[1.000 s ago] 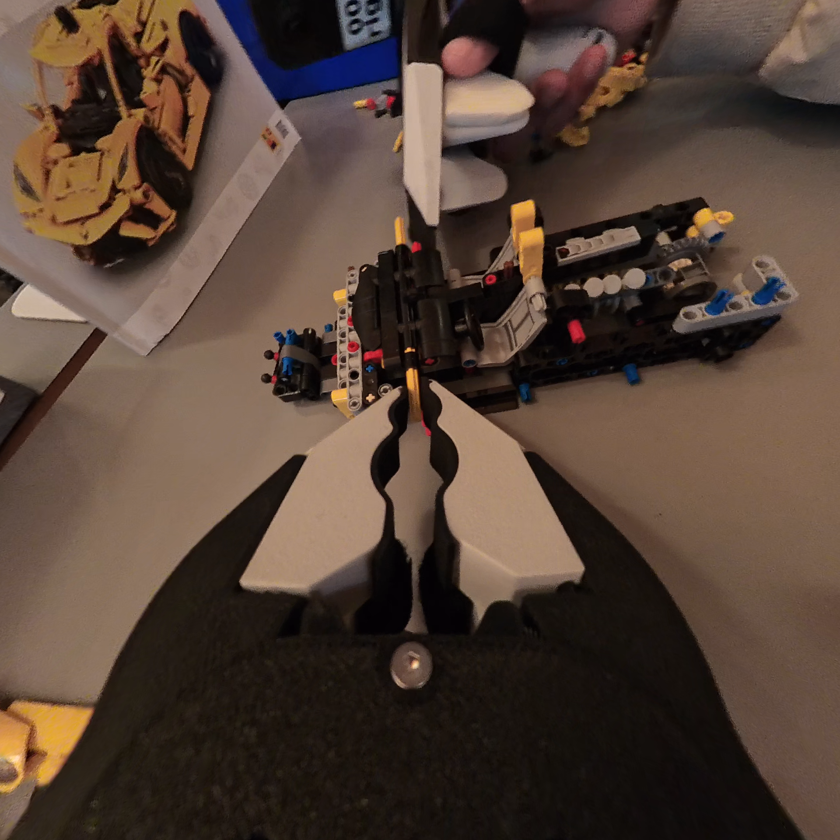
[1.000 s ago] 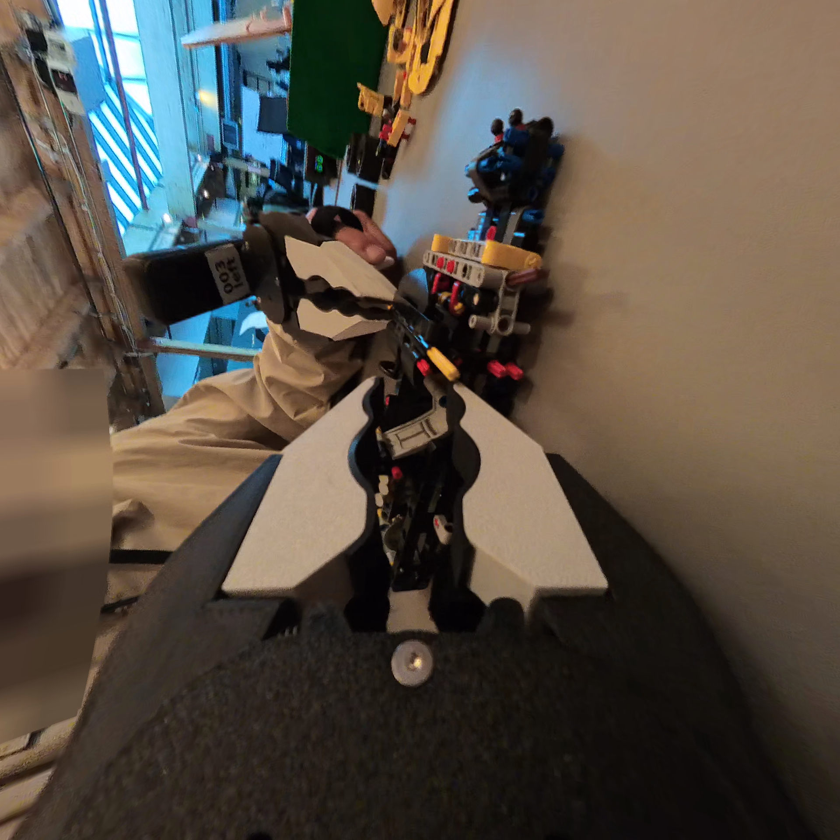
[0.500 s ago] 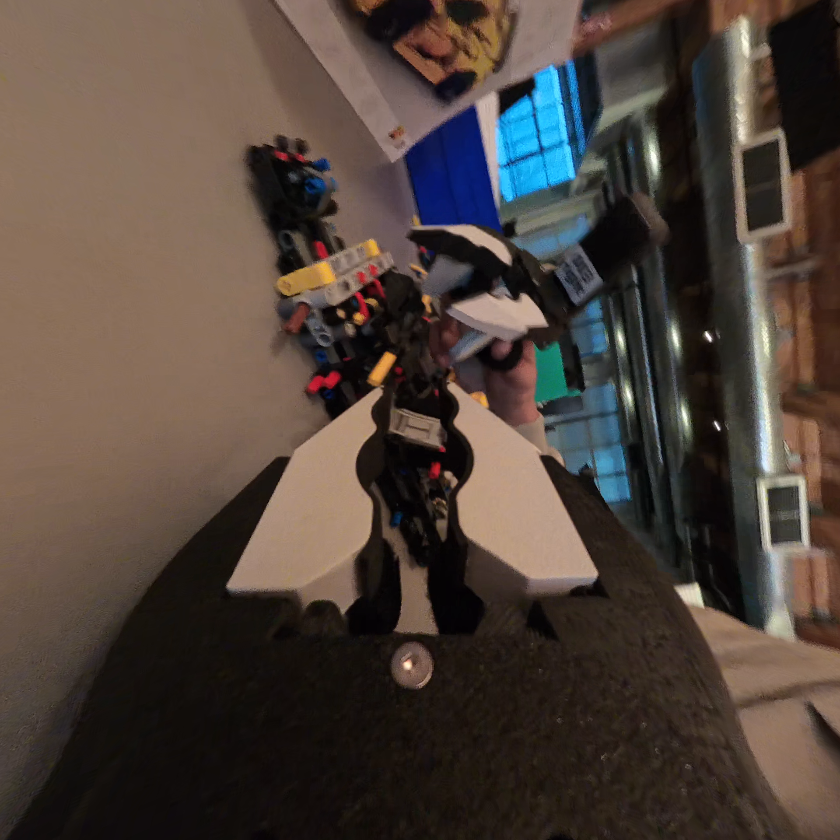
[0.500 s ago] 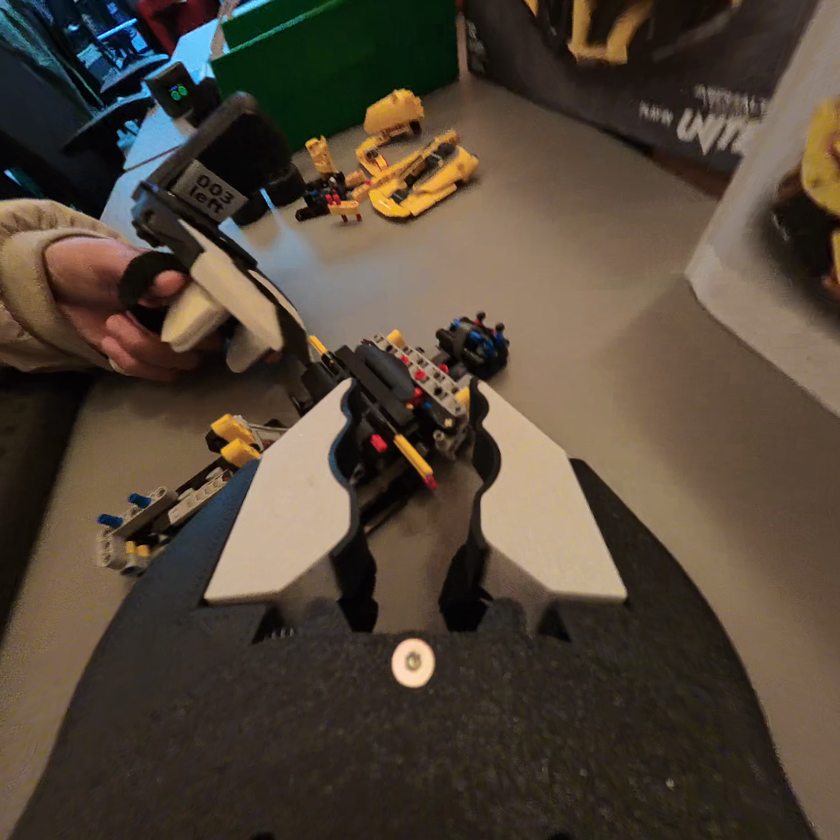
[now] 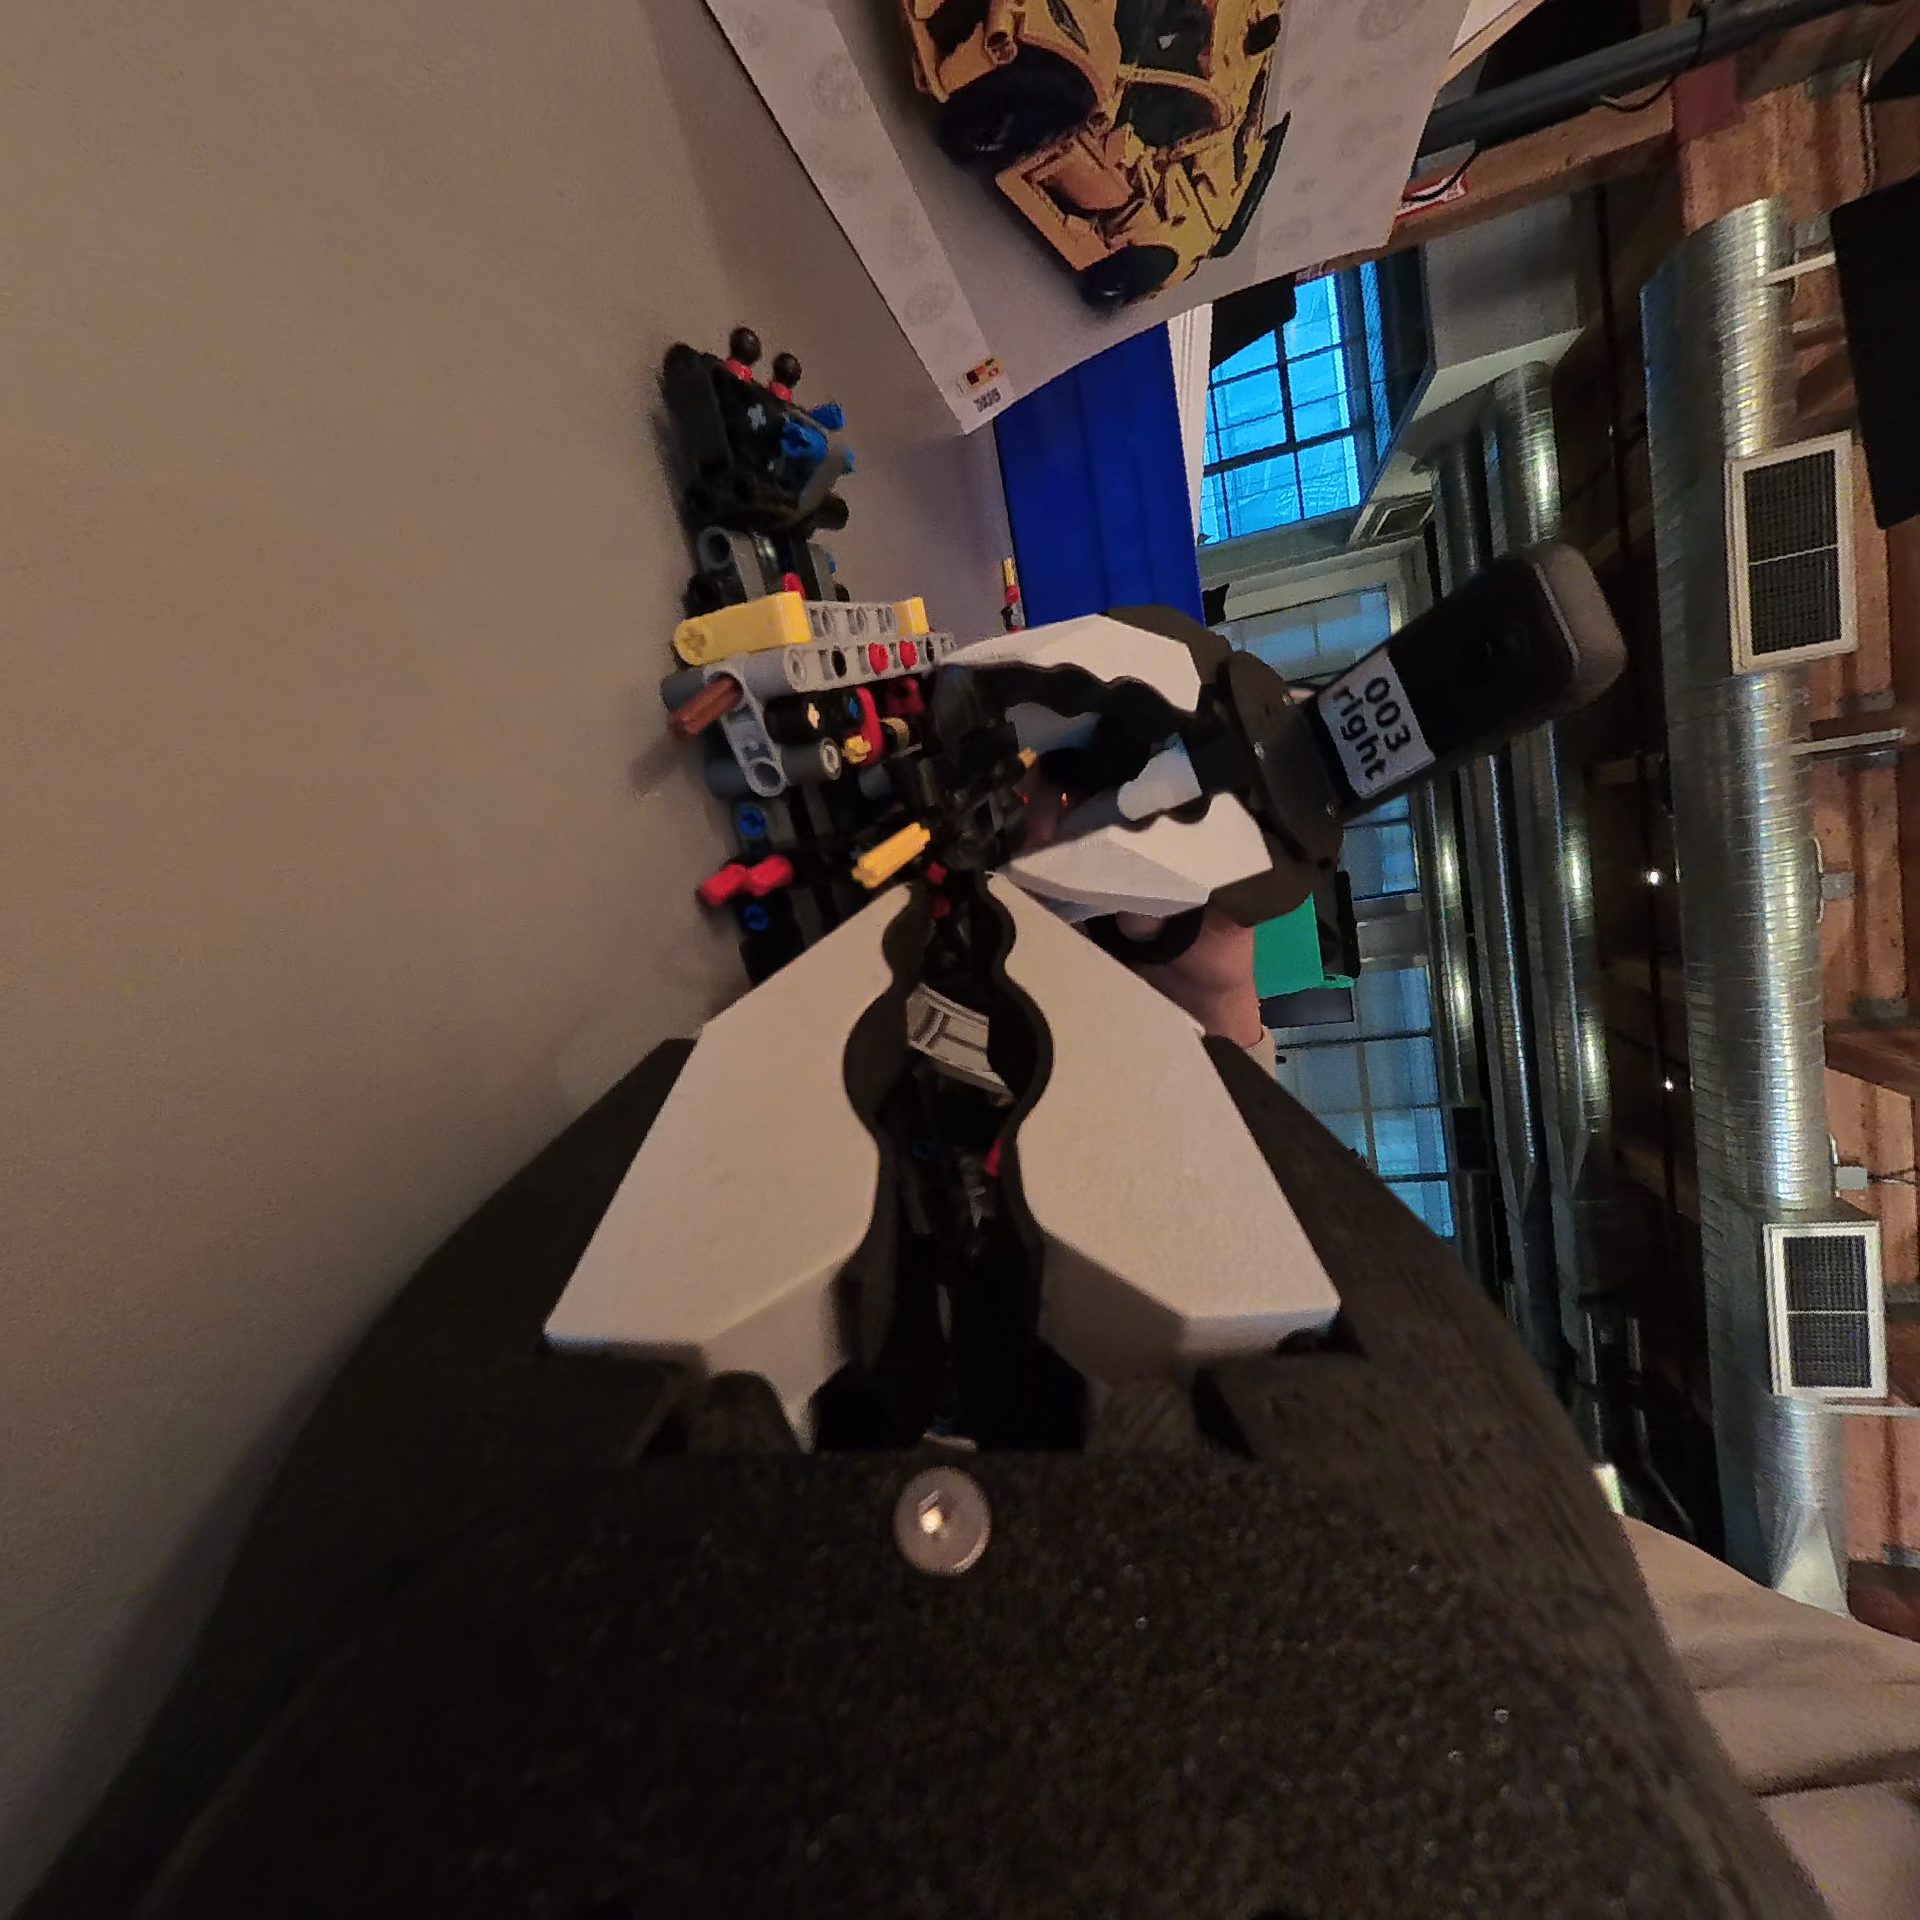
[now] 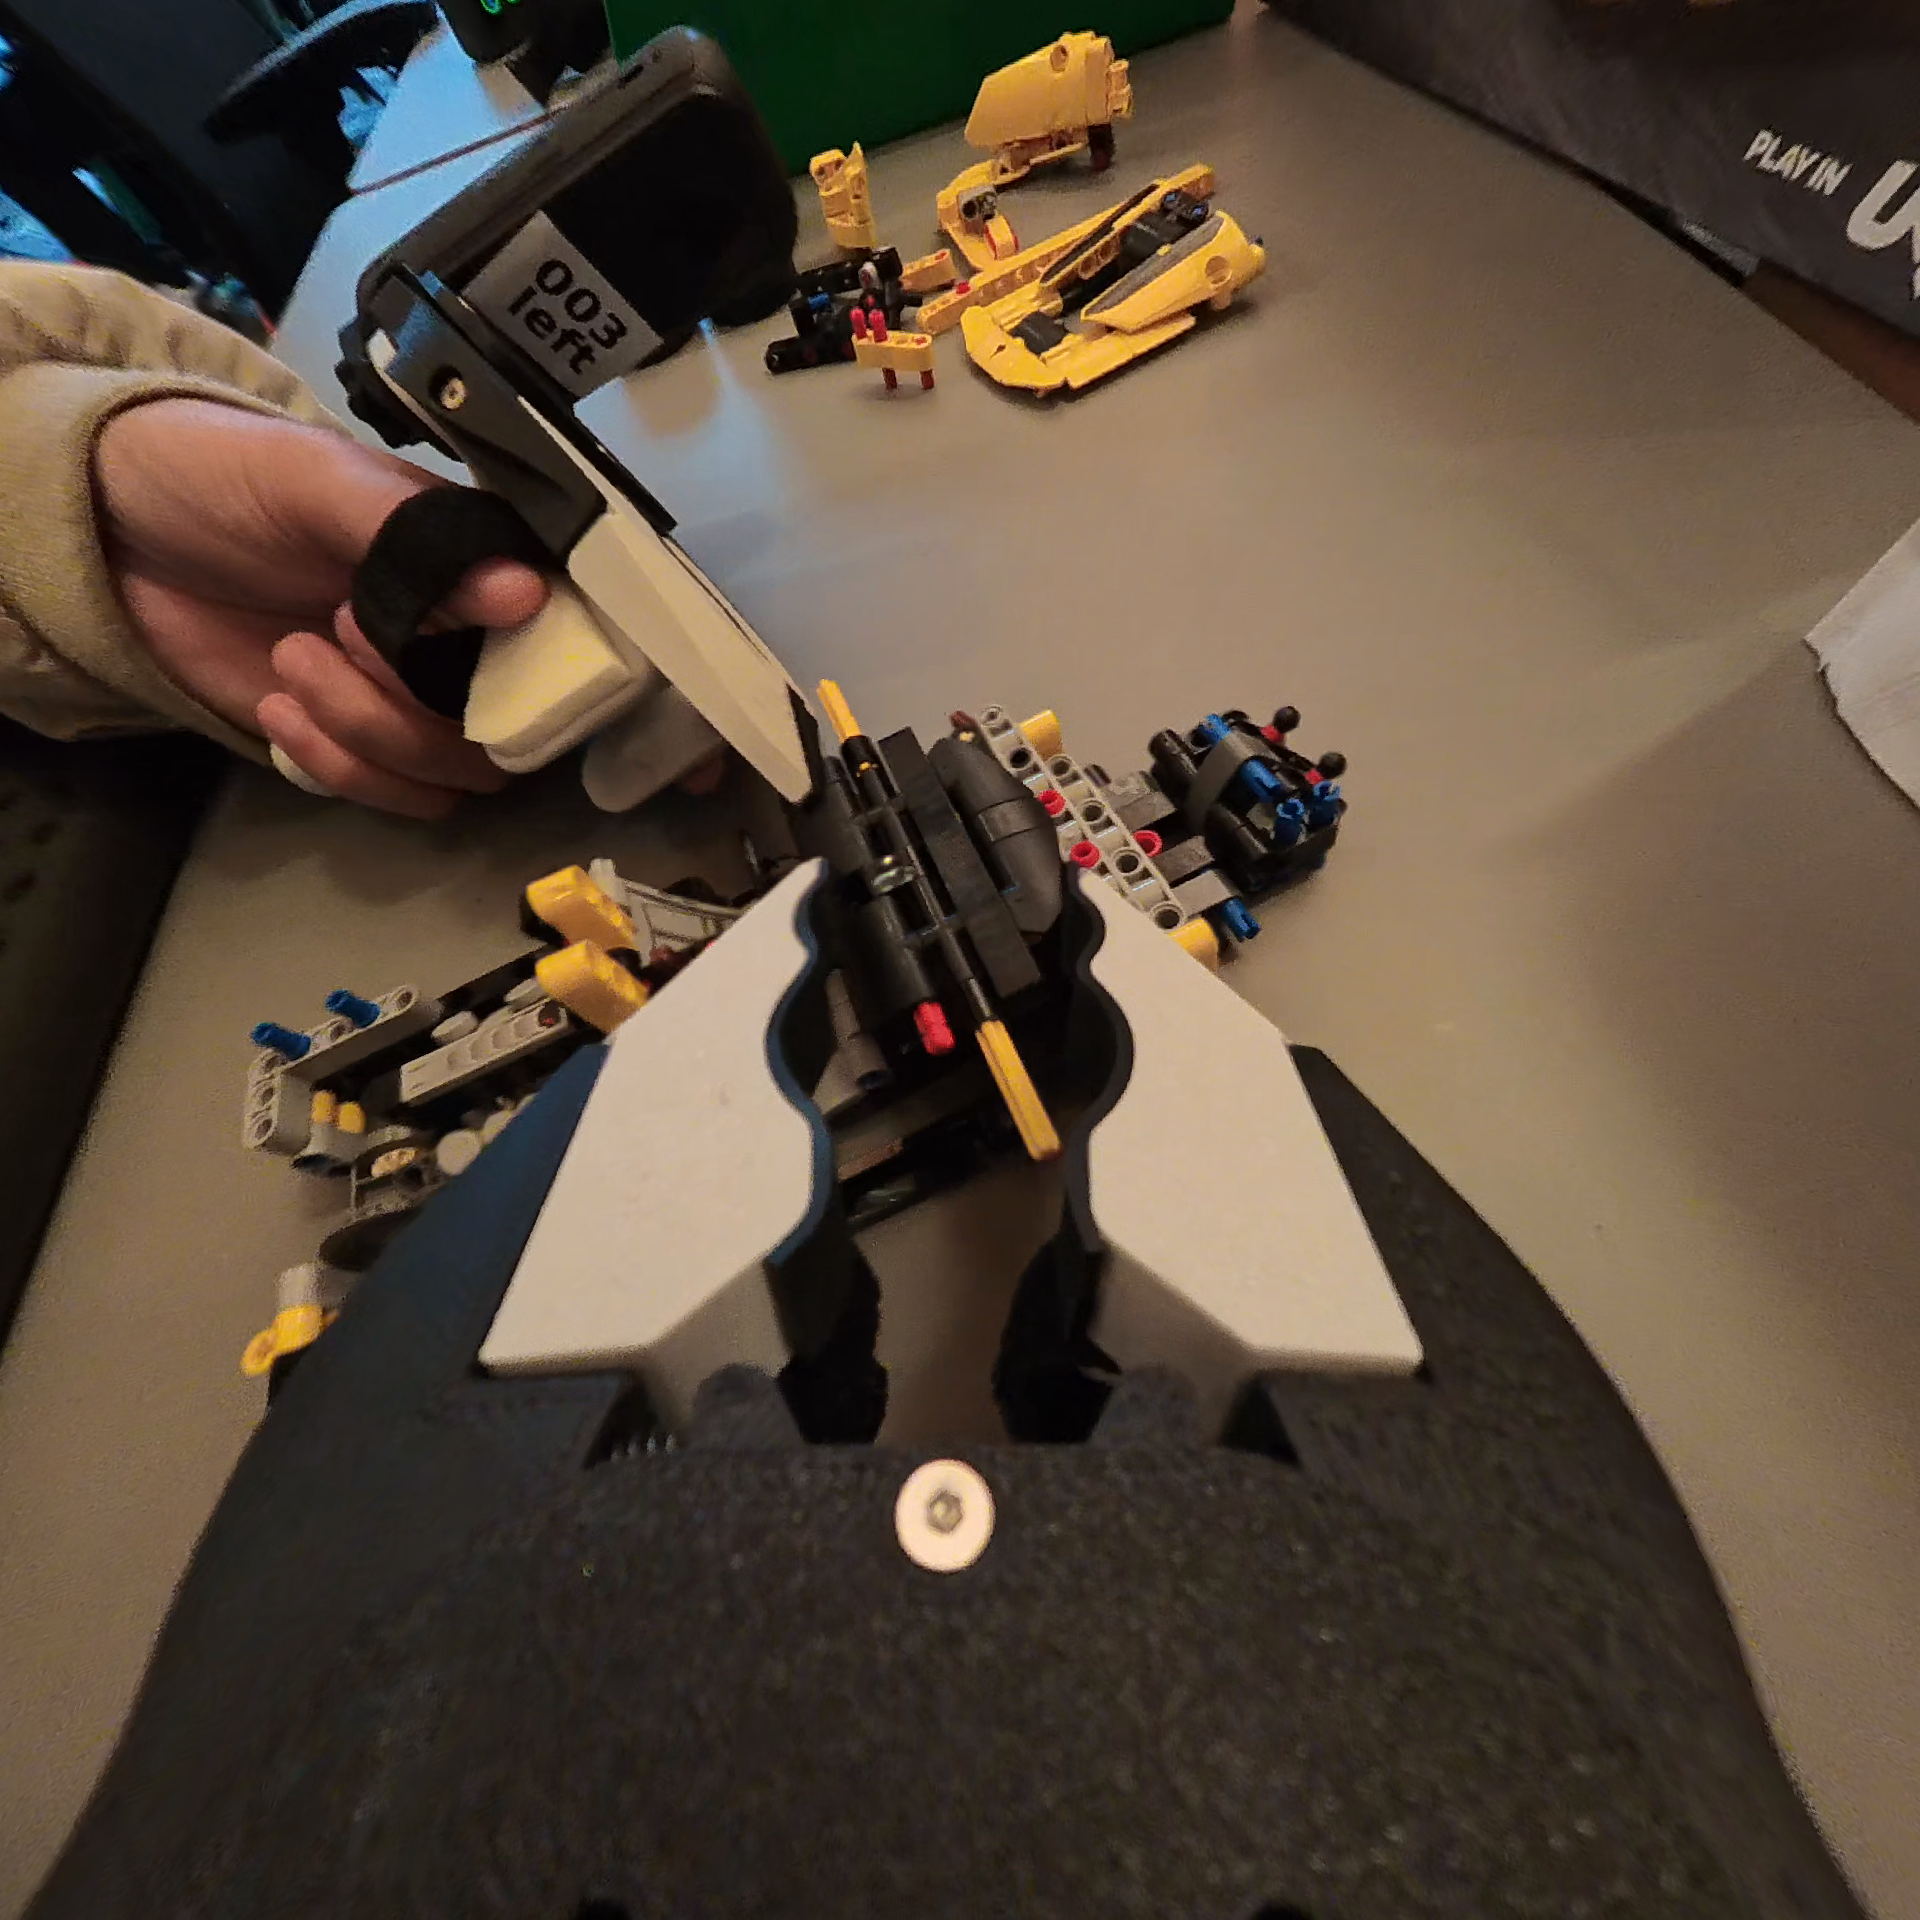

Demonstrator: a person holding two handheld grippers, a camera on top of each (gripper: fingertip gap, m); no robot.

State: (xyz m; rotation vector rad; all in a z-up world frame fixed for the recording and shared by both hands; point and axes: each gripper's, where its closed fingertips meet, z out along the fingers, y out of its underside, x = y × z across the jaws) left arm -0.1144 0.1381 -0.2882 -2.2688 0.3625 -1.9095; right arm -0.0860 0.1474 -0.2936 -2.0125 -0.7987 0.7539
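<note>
A black, grey and yellow brick car chassis [image 6: 1101,831] lies on the grey table [image 6: 1403,499]; it also shows in the left wrist view [image 5: 810,665]. A black axle with yellow ends [image 6: 997,1070] runs across its black middle block. My right gripper [image 6: 948,883] straddles that block, jaws part open and pressed on both sides; it shows in the left wrist view [image 5: 987,764]. My left gripper [image 5: 951,896] is rolled on its side, its tips nearly closed on the chassis by the axle's far end. It shows edge-on in the right wrist view [image 6: 800,764], held by a hand [image 6: 260,582].
Loose yellow body panels [image 6: 1101,281] and small parts lie behind the chassis, before a green box [image 6: 904,62]. A dark box [image 6: 1662,135] stands at the back right. A booklet picturing a yellow car [image 5: 1122,156] leans near the chassis, its white edge [image 6: 1870,665] showing at right. Less than 4 cm separates the two grippers' tips.
My left gripper has rolled a quarter turn onto its side. My right gripper has rolled back level, and its jaws now stand wider around the black block. The chassis stays on the table.
</note>
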